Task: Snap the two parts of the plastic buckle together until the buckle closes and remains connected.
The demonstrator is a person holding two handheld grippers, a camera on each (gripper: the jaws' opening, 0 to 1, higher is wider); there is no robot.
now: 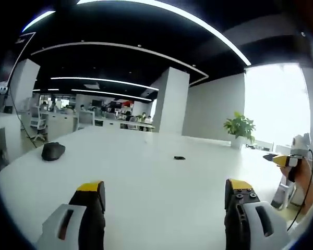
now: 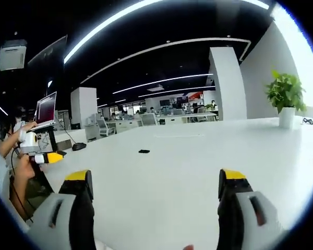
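A small black buckle (image 1: 179,157) lies flat on the white table (image 1: 146,177), well ahead of my left gripper (image 1: 165,190), whose yellow-tipped jaws stand wide apart with nothing between them. The right gripper view has the same buckle (image 2: 144,151) far out on the table (image 2: 198,166), beyond my right gripper (image 2: 155,179), which is also open and holds nothing. The buckle is too small to tell whether its two parts are joined. Each gripper appears in the other's view, held in a hand off the table edge: the right gripper (image 1: 281,159) and the left gripper (image 2: 49,157).
A black computer mouse (image 1: 53,151) sits at the table's left side, seen as a mouse (image 2: 79,147) in the right gripper view near a raised laptop (image 2: 46,109). A potted plant (image 1: 240,127) stands at the far corner, shown again as a plant (image 2: 286,94). Office desks fill the background.
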